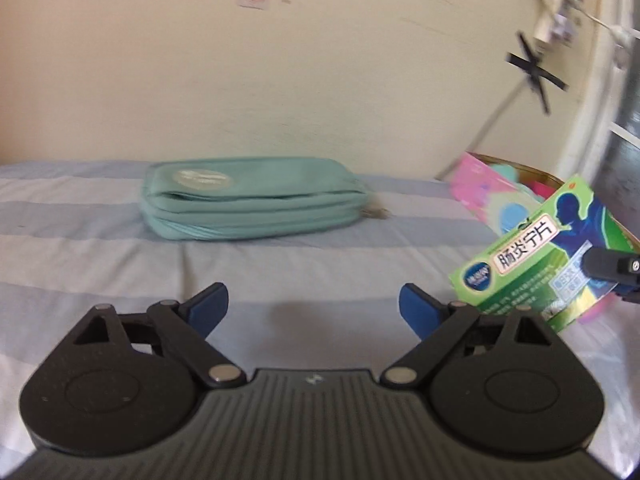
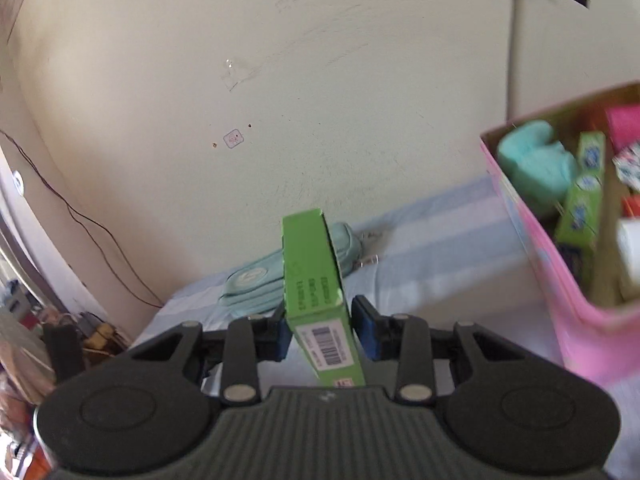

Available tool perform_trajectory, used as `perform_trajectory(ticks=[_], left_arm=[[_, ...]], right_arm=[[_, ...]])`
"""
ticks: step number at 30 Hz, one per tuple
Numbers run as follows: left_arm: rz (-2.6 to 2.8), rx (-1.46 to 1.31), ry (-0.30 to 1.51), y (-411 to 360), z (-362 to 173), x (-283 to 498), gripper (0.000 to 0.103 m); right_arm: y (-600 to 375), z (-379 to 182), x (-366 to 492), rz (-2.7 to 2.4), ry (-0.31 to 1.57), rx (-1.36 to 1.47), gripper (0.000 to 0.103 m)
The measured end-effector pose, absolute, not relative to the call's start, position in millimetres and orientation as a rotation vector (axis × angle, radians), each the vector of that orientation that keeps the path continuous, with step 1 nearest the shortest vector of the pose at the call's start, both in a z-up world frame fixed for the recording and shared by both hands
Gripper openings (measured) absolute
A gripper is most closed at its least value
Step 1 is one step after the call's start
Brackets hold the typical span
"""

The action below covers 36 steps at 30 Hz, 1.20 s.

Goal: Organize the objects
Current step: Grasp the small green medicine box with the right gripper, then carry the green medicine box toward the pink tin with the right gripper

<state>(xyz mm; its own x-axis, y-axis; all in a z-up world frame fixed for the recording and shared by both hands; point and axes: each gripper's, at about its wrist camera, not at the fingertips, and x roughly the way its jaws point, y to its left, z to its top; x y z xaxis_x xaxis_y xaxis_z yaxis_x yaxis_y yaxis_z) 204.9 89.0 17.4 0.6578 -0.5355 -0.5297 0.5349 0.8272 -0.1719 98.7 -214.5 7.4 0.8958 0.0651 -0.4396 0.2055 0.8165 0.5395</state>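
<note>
My right gripper [image 2: 318,330] pinches the green box [image 2: 316,292] edge-on; it may twist loose. Left gripper [image 1: 314,306]: jaws wide, empty.

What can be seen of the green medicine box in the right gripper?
The green medicine box is a flat cardboard carton, held off the striped bed on its narrow edge between the jaws of the right gripper, whose blue pads sit against its two broad faces. The edge facing the camera carries printed codes and a barcode label. From the left wrist view its front shows Chinese lettering on a white strip, a blue human silhouette and a round blue logo. It tilts there, in front of the pink box.
</note>
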Motion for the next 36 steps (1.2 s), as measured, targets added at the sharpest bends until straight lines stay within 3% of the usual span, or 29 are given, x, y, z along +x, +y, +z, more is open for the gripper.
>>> perform_trajectory(ticks=[2, 5, 7, 12, 15, 20, 22, 28, 33, 36], left_arm=[[-0.704, 0.022, 0.635, 70.8, 14.5, 191.9, 0.094], [-0.794, 0.040, 0.673, 45.5, 13.8, 173.1, 0.094], [-0.828, 0.047, 0.689, 31.9, 15.0, 162.7, 0.094], [-0.852, 0.066, 0.706, 0.3, 16.6, 148.5, 0.094], [-0.851, 0.090, 0.711, -19.0, 18.0, 143.1, 0.094], [-0.854, 0.121, 0.714, -43.4, 15.0, 136.7, 0.092], [-0.897, 0.081, 0.756, -49.0, 14.6, 135.3, 0.075], [-0.909, 0.163, 0.696, -83.2, 17.1, 96.6, 0.077], [-0.989, 0.162, 0.734, -110.2, 10.8, 74.8, 0.077], [-1.032, 0.175, 0.737, -130.0, 8.8, 57.6, 0.077]], right_arm=[[-219.5, 2.5, 59.5, -0.119, 0.466, 0.619, 0.036], [-228.7, -7.1, 12.8, -0.228, 0.487, 0.578, 0.055], [-232.3, -11.3, -13.8, -0.292, 0.466, 0.540, 0.081], [-222.3, -14.6, -34.7, -0.312, 0.475, 0.385, 0.086], [-207.3, -17.7, -26.2, -0.225, 0.509, 0.322, 0.095], [-189.2, -29.2, 10.7, -0.182, 0.609, 0.187, 0.094], [-189.0, -30.9, 15.7, -0.165, 0.625, 0.175, 0.086], [-199.1, -31.6, -13.4, -0.191, 0.606, 0.177, 0.063], [-216.3, -34.5, -55.0, -0.261, 0.587, 0.195, 0.063], [-224.1, -34.5, -80.3, -0.314, 0.582, 0.174, 0.068]])
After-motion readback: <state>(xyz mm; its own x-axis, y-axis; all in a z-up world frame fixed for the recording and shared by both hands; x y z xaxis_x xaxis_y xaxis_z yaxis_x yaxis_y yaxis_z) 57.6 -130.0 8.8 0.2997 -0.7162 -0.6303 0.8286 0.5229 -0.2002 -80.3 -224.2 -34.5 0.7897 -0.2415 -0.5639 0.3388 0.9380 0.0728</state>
